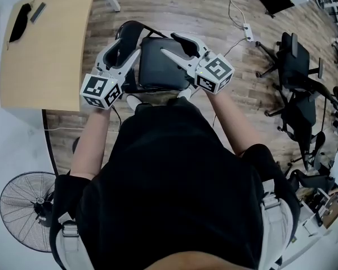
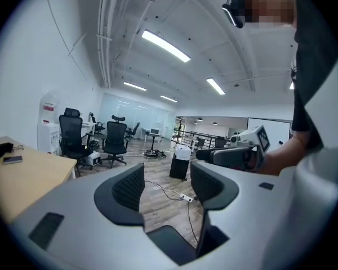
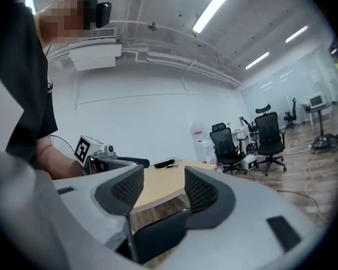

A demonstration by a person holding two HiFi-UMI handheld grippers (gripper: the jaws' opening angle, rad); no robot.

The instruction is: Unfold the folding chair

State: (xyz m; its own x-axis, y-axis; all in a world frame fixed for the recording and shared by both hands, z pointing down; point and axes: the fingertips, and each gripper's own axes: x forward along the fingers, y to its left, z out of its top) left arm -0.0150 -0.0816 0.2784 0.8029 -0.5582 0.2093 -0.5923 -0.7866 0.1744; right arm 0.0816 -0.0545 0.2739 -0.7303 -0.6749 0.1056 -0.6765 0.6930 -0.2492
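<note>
In the head view a black folding chair (image 1: 158,66) stands on the wooden floor in front of the person, its padded seat lying flat and facing up. My left gripper (image 1: 129,45) hovers over the seat's left edge, and my right gripper (image 1: 168,43) is over its right side. Both are raised above the chair, open, with nothing between the jaws. The left gripper view looks level across the room past my open left gripper (image 2: 166,184), with the right gripper (image 2: 236,151) to its right. The right gripper view shows my open right gripper (image 3: 163,187) and the left gripper (image 3: 101,151). Neither shows the chair.
A light wooden desk (image 1: 45,44) stands at the left with small dark items on it. A floor fan (image 1: 25,210) is at the lower left. Black office chairs (image 1: 296,66) cluster at the right. A power strip with its cable (image 1: 248,34) lies on the floor beyond the chair.
</note>
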